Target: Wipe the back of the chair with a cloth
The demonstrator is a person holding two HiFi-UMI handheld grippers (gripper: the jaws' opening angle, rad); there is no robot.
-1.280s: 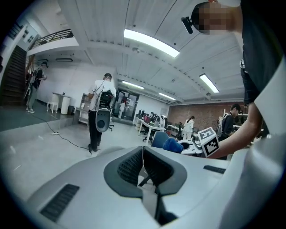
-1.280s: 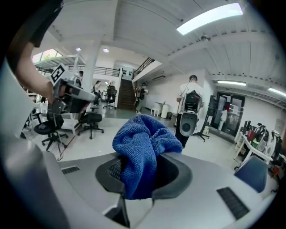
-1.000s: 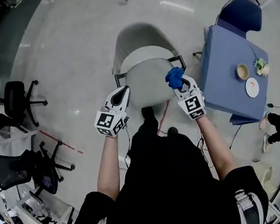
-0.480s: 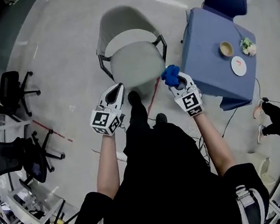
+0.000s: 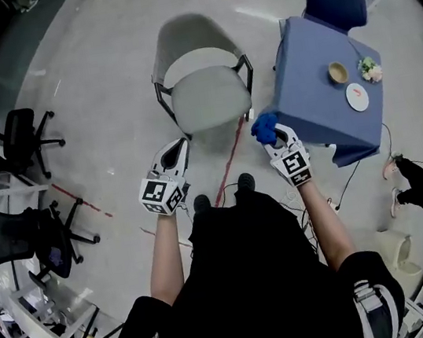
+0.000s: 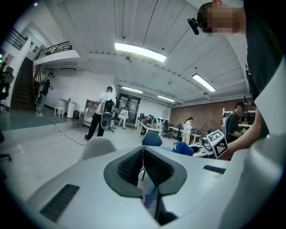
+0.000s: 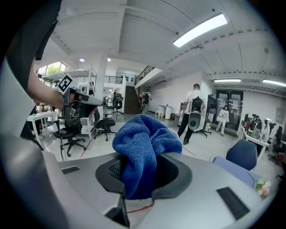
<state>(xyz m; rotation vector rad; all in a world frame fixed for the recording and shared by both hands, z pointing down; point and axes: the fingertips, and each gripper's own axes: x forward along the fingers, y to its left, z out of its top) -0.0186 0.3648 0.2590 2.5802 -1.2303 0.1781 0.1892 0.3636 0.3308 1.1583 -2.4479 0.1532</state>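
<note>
- Chair now stands clear ahead of both grippers; 1 second ago its seat front lay right between them, so the person has stepped back from it.
- Cloth has come away with that step: it is now short of the chair's front right corner, apart from the seat and touching no part of the chair.
- Right gripper is clamped on the cloth, which bulges out past the pads as a bunched blue wad, exactly as in the earlier pictures.
- Left gripper sits short of the chair's front left corner; in its own view the 2 pads are pressed together with nothing between them.
- My reading for the task: wiping has not begun, and the retreat looks like making room to walk round the chair, since its back is the part farthest from the cloth.
- Orientation: the chair faces the person, seat front nearest and curved backrest on the far side.
- Its long axis runs from seat front to backrest, almost straight away from the person, leaning slightly left at the far end.
- Beside the chair's right armrest stands a blue table.
</note>
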